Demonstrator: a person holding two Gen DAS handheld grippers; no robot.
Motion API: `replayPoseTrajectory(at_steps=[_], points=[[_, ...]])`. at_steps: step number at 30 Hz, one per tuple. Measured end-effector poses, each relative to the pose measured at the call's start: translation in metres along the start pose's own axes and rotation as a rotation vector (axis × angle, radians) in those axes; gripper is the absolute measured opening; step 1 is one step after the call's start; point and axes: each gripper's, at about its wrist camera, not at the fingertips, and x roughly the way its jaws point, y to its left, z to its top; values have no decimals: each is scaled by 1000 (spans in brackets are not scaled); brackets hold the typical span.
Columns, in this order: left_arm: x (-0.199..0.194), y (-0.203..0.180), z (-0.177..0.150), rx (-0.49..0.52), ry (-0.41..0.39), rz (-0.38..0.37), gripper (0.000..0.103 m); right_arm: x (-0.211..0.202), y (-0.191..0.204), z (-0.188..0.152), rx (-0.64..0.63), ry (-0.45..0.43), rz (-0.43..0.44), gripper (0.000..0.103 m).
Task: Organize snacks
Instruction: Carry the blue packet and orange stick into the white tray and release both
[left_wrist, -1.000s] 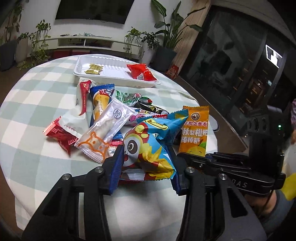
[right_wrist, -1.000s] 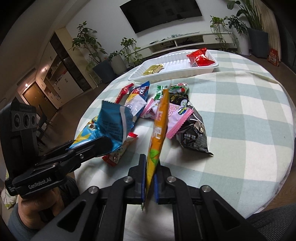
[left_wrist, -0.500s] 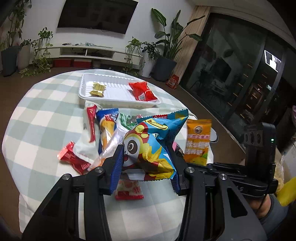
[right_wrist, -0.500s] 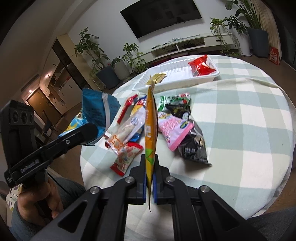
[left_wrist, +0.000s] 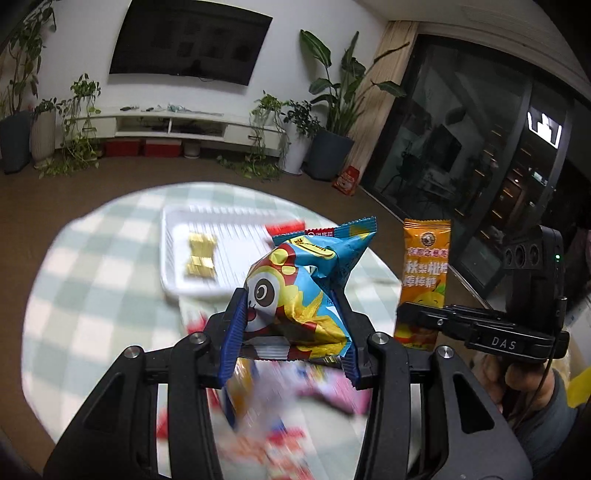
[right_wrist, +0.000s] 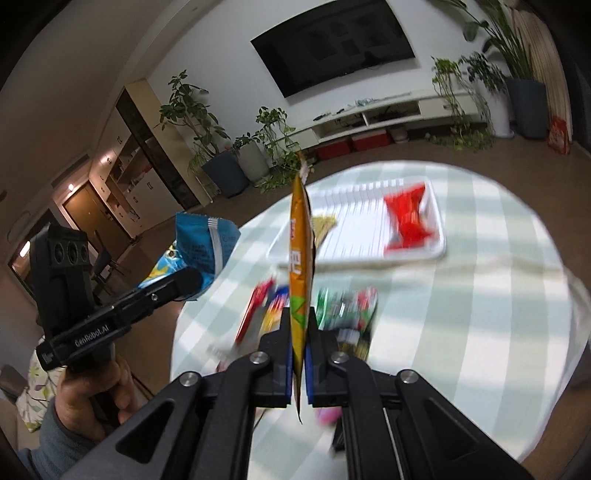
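Observation:
My left gripper (left_wrist: 291, 321) is shut on a blue and yellow cartoon snack bag (left_wrist: 306, 284) and holds it high above the table; the bag also shows in the right wrist view (right_wrist: 201, 254). My right gripper (right_wrist: 300, 332) is shut on a flat orange snack packet (right_wrist: 301, 251), seen edge-on; the packet also shows in the left wrist view (left_wrist: 424, 273). A white tray (left_wrist: 173, 258) at the far side holds a gold packet (left_wrist: 201, 254) and a red packet (right_wrist: 406, 218). Several loose snacks (right_wrist: 343, 306) lie blurred on the table below both grippers.
The round table (right_wrist: 498, 295) has a pale green checked cloth. Potted plants (left_wrist: 328, 125), a low TV cabinet (left_wrist: 177, 125) and a wall TV stand beyond it. Dark glass doors are on the right in the left wrist view.
Both grippers have risen well above the table with their packets, and the views tilt down onto the tray. The snack pile has dropped away below and is now blurred by motion.

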Motion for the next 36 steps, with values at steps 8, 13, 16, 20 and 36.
replayPoseTrajectory(at_steps=[8,13,16,20,36], points=[[76,51,67,7,79,49,42,76,-35,80,8,97,-17,6],[130,84,76,-32,140,47,42,134,-53,96,5,203,-33,6],[162,90,70,-14,173,54,42,168,-63,99,-3,259,-54,6],[192,85,62,8,185,43,42,195,-73,97,-13,308,-83,6],[248,83,40,33,291,80,57,224,-79,80,-103,373,-182,7]])
